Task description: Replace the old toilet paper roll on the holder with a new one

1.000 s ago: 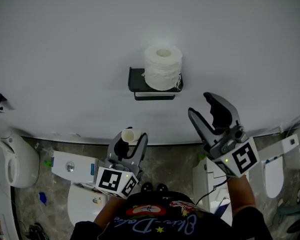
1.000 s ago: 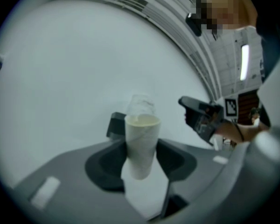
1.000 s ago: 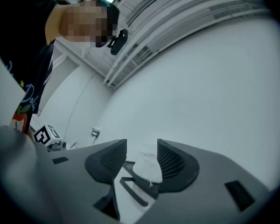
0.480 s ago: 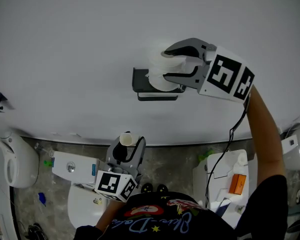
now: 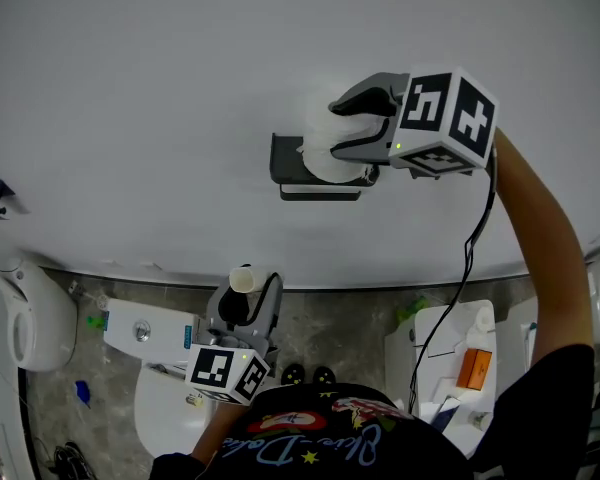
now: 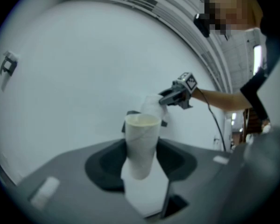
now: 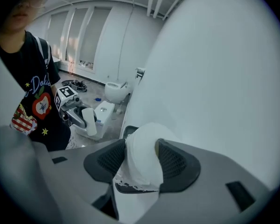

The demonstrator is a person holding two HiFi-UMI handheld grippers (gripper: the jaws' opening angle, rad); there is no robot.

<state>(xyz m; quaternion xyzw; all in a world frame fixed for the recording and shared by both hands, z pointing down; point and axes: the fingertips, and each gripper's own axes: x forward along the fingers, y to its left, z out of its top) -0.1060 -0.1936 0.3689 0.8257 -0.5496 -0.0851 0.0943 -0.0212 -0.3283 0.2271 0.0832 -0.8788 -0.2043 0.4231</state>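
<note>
So, head view: right gripper [image 5: 340, 128] is at the holder [image 5: 288, 164] on the far wall [image 5: 130, 88], jaws just opened wide to straddle the toilet paper roll [image 5: 325, 170]. Left gripper view: left gripper [image 6: 140, 164] hangs back near, clamped on a cardboard tube [image 6: 141, 139], keeping it clear. Right gripper view: pads [image 7: 175, 162] flank the roll [image 7: 142, 157], not squeezing yet I'd say.

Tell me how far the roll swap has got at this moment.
Done: the old cardboard tube is off the holder, clamped in the left gripper. In hand: the right gripper, its jaws just opened wide, straddles the full roll at the black holder without clearly squeezing it. Left: seating that roll properly, which these views can't confirm, and discarding the tube.
</note>
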